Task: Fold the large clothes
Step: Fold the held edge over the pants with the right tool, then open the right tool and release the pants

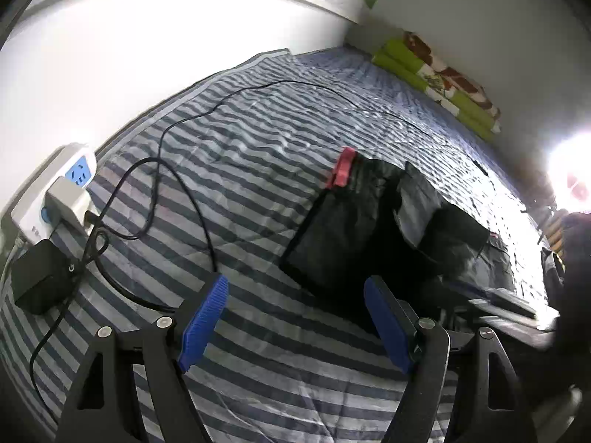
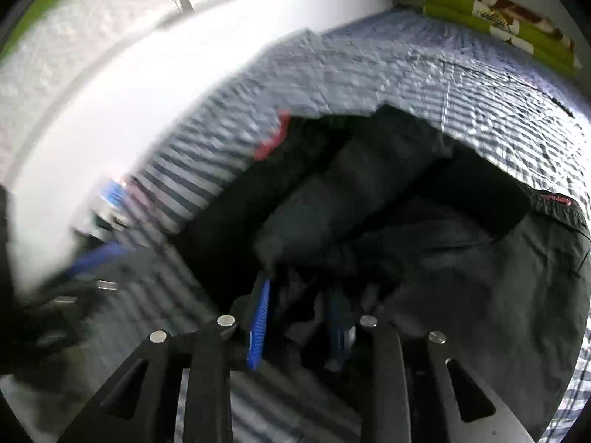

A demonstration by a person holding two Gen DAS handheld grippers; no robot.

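At the far left of the left wrist view, a white power strip [image 1: 55, 188] and a black adapter [image 1: 40, 280] are seen at the bed's edge, with black cables [image 1: 177, 192] trailing over the striped bedcover [image 1: 258, 140]. The left gripper [image 1: 295, 317] is held wide apart with nothing between its blue pads [image 1: 203, 317]; only bare bedcover is seen in the gap. The black garment [image 1: 351, 229] is found ahead and to the right of that gripper, apart from it, partly folded, with a red patch [image 1: 343, 171] at its far corner. Its long axis is judged to run from that corner rightward and nearer, toward the right hand.

In the right wrist view, which is blurred, the same garment [image 2: 406, 203] is seen filling the middle and right, directly in front of the right gripper [image 2: 299, 317]. Its jaws are parted a little; dark cloth lies between the fingers [image 2: 260, 321], but whether it is pressed cannot be told. A folded green blanket [image 2: 498, 14] lies well apart at the far side.

The right hand is judged the nearer, so the next fold is likely led from there.
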